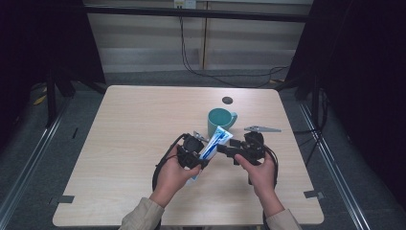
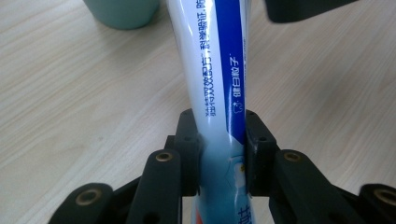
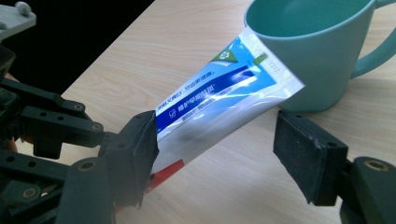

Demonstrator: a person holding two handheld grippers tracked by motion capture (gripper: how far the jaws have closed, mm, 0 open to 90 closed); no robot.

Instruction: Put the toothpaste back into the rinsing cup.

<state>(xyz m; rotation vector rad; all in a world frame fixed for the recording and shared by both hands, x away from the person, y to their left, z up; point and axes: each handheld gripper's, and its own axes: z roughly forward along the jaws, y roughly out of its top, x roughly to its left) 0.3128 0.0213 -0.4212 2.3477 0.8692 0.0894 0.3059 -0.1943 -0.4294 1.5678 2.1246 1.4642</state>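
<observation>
A white-and-blue toothpaste tube [image 1: 214, 141] slants over the middle of the wooden table [image 1: 134, 124], its flat crimped end up near a teal mug [image 1: 220, 120]. My left gripper [image 1: 203, 155] is shut on the tube's lower part; in the left gripper view both pads [image 2: 189, 140] press on the tube [image 2: 215, 70]. From the right, my right gripper [image 1: 225, 149] stands open astride the tube [image 3: 224, 98]. Its left pad [image 3: 137, 149] lies against the tube's side and its right pad [image 3: 306, 154] stands well off. The mug [image 3: 308, 51] stands just behind the crimped end.
A small black round mark [image 1: 227, 100] sits on the table beyond the mug. Dark frames and curtains flank the table, and cables [image 1: 230, 76] run over the floor behind it. Bare wood spreads to the left and at the front.
</observation>
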